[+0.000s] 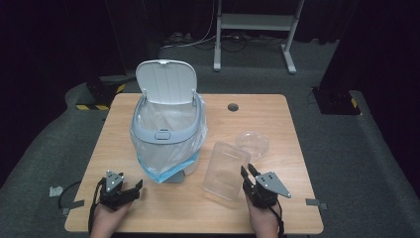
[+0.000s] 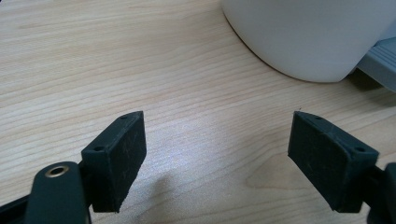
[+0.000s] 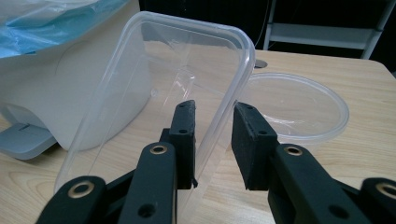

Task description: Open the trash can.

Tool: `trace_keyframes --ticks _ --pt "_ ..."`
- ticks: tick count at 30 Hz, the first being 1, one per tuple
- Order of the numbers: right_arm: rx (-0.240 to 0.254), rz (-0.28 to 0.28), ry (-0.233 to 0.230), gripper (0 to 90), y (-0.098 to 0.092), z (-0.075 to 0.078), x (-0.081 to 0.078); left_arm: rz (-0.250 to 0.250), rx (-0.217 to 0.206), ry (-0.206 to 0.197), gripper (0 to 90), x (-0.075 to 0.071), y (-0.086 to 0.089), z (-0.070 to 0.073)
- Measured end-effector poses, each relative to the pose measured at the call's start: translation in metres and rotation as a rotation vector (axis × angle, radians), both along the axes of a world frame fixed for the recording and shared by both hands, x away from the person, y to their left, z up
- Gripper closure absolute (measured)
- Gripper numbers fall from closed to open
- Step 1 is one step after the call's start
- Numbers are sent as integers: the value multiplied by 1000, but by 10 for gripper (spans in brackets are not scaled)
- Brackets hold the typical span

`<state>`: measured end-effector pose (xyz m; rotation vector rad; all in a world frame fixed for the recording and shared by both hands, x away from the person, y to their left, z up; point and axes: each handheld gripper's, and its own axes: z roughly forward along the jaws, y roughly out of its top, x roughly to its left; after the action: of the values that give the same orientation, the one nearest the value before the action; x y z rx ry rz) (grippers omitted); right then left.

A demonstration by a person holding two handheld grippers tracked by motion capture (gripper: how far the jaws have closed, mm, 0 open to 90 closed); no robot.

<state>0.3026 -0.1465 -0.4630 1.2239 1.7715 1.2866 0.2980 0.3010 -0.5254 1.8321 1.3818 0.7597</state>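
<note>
Two grippers: right gripper (image 3: 212,140) jaws straddle rim of clear tub (image 3: 154,93), not yet pinching; left gripper (image 2: 215,158) wide apart, idle. Next: clamp rim, lift toward bin (image 1: 166,134)

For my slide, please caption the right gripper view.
Right gripper jaws straddling the rim of a clear rectangular container.

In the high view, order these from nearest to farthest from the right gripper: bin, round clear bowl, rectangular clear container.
1. Rectangular clear container: its edge sits between the right gripper jaws.
2. Round clear bowl: just beyond the container.
3. Bin: left, at table centre.
</note>
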Motion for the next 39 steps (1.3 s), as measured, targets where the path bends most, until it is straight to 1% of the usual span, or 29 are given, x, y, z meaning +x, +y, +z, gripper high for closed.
trace_keyframes --ticks 2,7,18,31,35,37,39 --pt "-2 0 -4 709 0 0 0 -2 10 8 196 0 0 0" --pt "-3 2 -15 724 0 0 -1 -8 23 13 196 1 -2 0" --pt "0 31 -17 761 1 2 -3 -11 29 11 201 1 -3 -1" --pt "5 29 -19 778 -2 2 -5 -12 32 13 205 1 -3 0" --pt "-9 29 -20 820 -1 2 -6 -12 34 12 208 1 -3 -1" --pt "-17 30 -21 820 0 1 -6 -12 33 10 209 0 -3 -1" --pt "-10 30 -17 818 0 1 -5 -12 32 9 210 0 -3 -1"
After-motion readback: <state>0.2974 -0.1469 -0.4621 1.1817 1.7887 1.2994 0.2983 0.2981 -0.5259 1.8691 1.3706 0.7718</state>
